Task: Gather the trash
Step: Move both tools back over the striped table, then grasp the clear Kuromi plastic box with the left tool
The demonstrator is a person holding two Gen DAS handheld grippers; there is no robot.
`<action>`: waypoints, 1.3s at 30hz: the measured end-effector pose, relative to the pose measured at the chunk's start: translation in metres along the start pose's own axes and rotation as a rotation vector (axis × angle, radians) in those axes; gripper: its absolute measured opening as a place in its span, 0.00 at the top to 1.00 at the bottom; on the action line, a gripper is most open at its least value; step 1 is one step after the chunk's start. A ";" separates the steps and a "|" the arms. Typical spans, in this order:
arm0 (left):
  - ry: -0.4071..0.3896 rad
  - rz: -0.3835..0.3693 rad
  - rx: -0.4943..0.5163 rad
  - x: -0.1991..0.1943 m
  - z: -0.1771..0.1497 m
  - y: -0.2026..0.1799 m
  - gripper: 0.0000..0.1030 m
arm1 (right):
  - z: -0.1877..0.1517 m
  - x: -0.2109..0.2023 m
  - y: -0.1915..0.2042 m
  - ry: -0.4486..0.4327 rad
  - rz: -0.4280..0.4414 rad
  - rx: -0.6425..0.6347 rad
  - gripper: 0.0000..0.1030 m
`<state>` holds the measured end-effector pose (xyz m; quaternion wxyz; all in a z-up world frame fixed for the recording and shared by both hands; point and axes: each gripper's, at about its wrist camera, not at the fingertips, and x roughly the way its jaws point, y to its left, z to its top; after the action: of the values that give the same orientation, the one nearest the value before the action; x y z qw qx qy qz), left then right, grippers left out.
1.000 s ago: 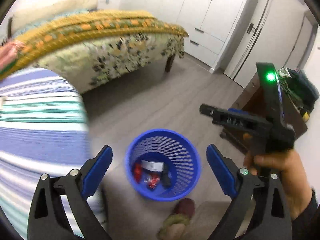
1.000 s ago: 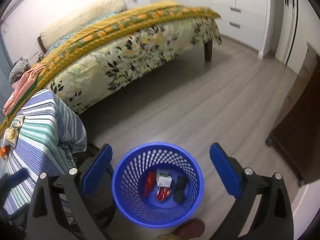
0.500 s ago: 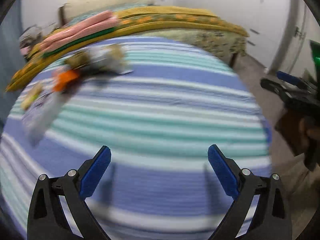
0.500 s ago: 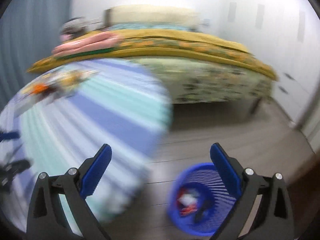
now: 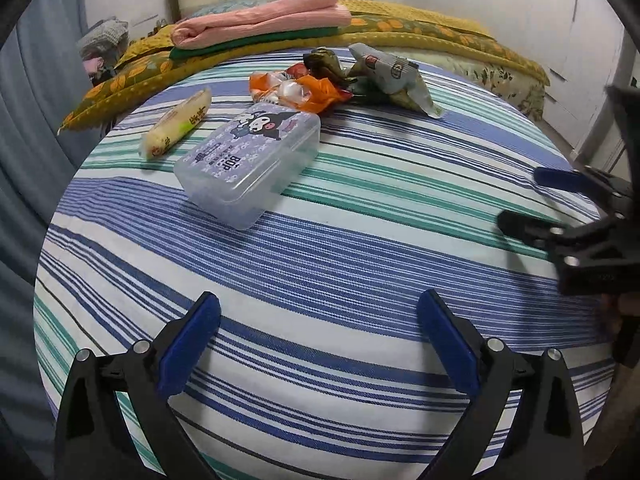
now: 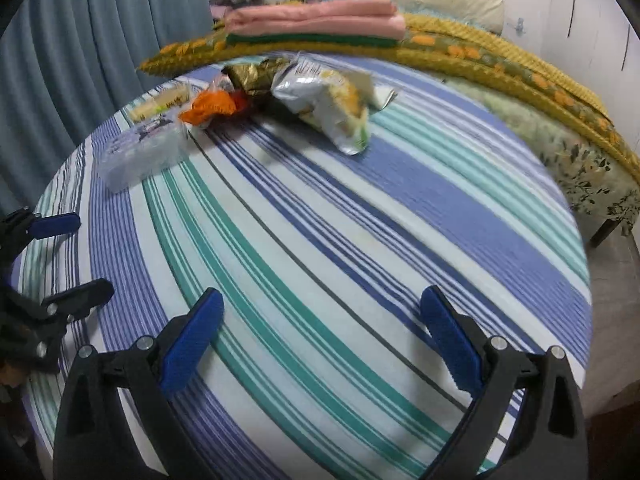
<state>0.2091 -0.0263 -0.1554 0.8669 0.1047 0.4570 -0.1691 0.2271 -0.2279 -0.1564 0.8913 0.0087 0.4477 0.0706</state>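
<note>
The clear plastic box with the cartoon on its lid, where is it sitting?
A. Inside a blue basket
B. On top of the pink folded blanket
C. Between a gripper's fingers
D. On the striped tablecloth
D. The clear plastic box rests closed on the striped tablecloth, beside the orange wrapper, and both the left gripper and the right gripper are open and holding nothing.

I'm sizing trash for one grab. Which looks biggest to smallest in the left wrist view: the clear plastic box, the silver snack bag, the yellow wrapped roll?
1. Clear plastic box, though it lies nearest the camera, which inflates it.
2. Silver snack bag.
3. Yellow wrapped roll, plainly the slimmest.
</note>
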 end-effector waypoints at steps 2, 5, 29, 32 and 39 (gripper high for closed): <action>-0.001 -0.002 -0.002 0.000 0.000 0.000 0.05 | 0.001 0.004 0.002 0.010 0.004 0.002 0.06; -0.001 -0.007 -0.003 0.001 0.000 -0.003 0.05 | 0.000 0.003 0.002 0.014 0.006 0.003 0.04; 0.009 -0.107 0.244 0.052 0.083 0.044 0.05 | 0.001 0.002 0.002 0.017 0.004 0.003 0.04; 0.017 -0.142 0.205 0.054 0.089 0.048 0.05 | 0.001 0.002 0.002 0.018 0.004 0.003 0.04; 0.002 -0.089 0.147 0.045 0.080 0.040 0.34 | 0.001 0.002 0.002 0.019 0.004 0.003 0.04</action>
<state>0.3088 -0.0253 -0.1470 0.8481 0.1480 0.4484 -0.2404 0.2287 -0.2259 -0.1570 0.8870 0.0104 0.4561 0.0715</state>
